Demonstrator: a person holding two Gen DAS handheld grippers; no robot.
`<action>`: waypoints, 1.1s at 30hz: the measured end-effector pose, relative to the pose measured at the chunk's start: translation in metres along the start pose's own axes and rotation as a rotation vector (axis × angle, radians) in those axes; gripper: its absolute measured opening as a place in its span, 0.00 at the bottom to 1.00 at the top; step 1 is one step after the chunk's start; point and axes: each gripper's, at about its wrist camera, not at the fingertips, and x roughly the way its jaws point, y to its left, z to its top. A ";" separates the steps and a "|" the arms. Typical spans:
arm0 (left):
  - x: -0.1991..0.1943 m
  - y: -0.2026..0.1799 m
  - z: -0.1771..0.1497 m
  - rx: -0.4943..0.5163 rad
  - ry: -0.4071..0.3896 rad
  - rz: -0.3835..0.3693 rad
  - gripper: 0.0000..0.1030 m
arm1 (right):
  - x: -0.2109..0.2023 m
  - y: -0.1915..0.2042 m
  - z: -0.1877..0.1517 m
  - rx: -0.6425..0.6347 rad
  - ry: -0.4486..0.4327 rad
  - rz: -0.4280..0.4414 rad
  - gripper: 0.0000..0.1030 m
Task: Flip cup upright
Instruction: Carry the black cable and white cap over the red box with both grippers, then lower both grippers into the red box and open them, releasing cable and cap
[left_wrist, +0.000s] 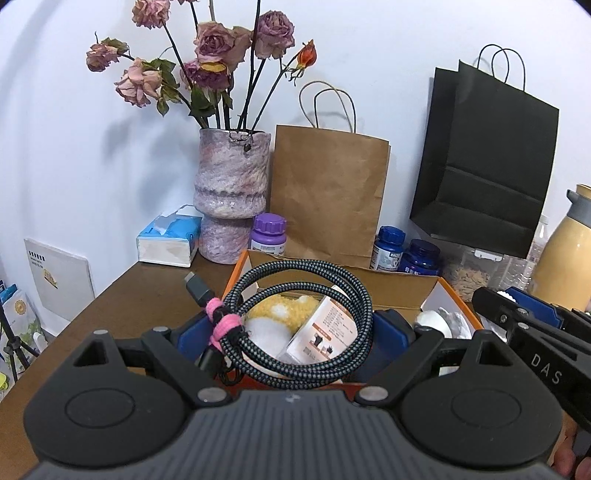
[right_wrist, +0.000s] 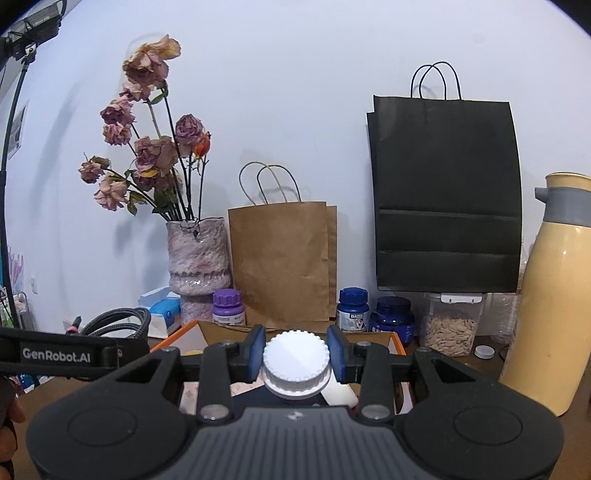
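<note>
White plastic cup (right_wrist: 295, 363) with a flat, round end and a finely scalloped edge, clamped between the blue-padded fingers (right_wrist: 255, 350) of the right gripper (right_wrist: 296, 352). These are set narrow and press on opposite sides of the cup. The closed, disc-like end faces back along the fingers, so the cup appears to lie on its side in the grip and is not yet upright. Its far end is hidden.

To turn it well, roll the wrist slowly until the closed end points down. Keep the pressure even, since smooth, hard plastic can slide on the pads. Release only once the cup rests flat on a bare patch of the worktop.

Below and ahead of these fingers is an open orange-edged cardboard box (right_wrist: 400, 343) holding soft and boxed items.

To their left, the left gripper (left_wrist: 291, 334) has its fingers set wide around a coiled grey-green braided cable (left_wrist: 295, 295) bound with a pink fabric tie, which it appears to grip.

Beyond both pairs of fingers are the brown wooden worktop (left_wrist: 129, 295), a mottled pink glazed vase (right_wrist: 197, 258) of dried roses, and matt brown and black paper bags.
</note>
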 end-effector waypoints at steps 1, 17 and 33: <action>0.004 0.000 0.001 -0.001 0.000 0.004 0.89 | 0.003 -0.001 0.001 0.002 0.001 0.000 0.34; 0.065 -0.008 0.019 0.023 0.020 0.028 0.89 | 0.061 -0.009 0.007 0.001 0.023 0.002 0.34; 0.110 -0.011 0.027 0.062 0.029 0.048 0.89 | 0.109 -0.016 0.008 0.005 0.058 0.006 0.34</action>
